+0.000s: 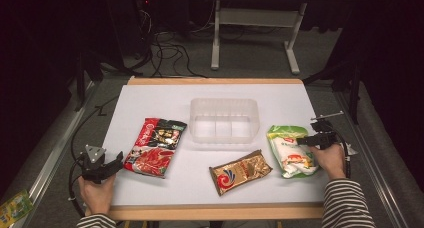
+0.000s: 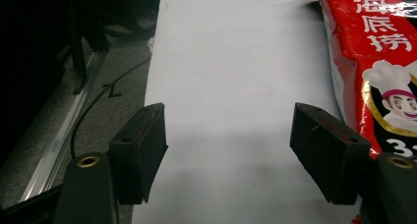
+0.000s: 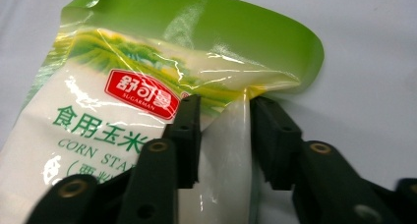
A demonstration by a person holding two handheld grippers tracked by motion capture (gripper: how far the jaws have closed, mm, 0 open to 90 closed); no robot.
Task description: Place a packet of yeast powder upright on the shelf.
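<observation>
Nearest, bottom L of high view: L gripper [image 1: 111, 164] held in L hand [image 1: 96, 190] at front-left corner of white table [image 1: 165, 95], grey three-cornered plate on top, jaws pointing toward red pouch [image 1: 156, 146]. In L gripper view, jaws wide apart w/ bare table between, nothing gripped; red pouch just beside the right-hand jaw, not between them. Dark floor and a metal rail off the table edge on the other side.

Bottom R: striped sleeve [image 1: 347, 203], R hand [image 1: 330, 160] resting over lower part of green-and-white corn starch bag [image 1: 290, 150]. R gripper [image 1: 305, 140] lying across bag's upper half, pointing left in high view. In R gripper view, jaws partly closed around a raised fold of the bag [image 3: 223, 150]; plastic pinched up between pads [image 3: 189, 135], both pads against it, so clamped on bag. Bag flat on table nr right edge, green sealed end away from person, red logo label visible.

Mid table, nr front: gold foil packet [image 1: 240, 171], tilted, apart from both grippers, between red pouch and starch bag.

Further back, centre: clear plastic bin [image 1: 224, 119], upright, nothing seen inside. Red pouch's top end nr bin's left wall, not touching.

Beyond table: grey floor, cables, legs of another table [image 1: 216, 35]. Yellow-green packet [image 1: 12, 205] on floor far bottom-left.
</observation>
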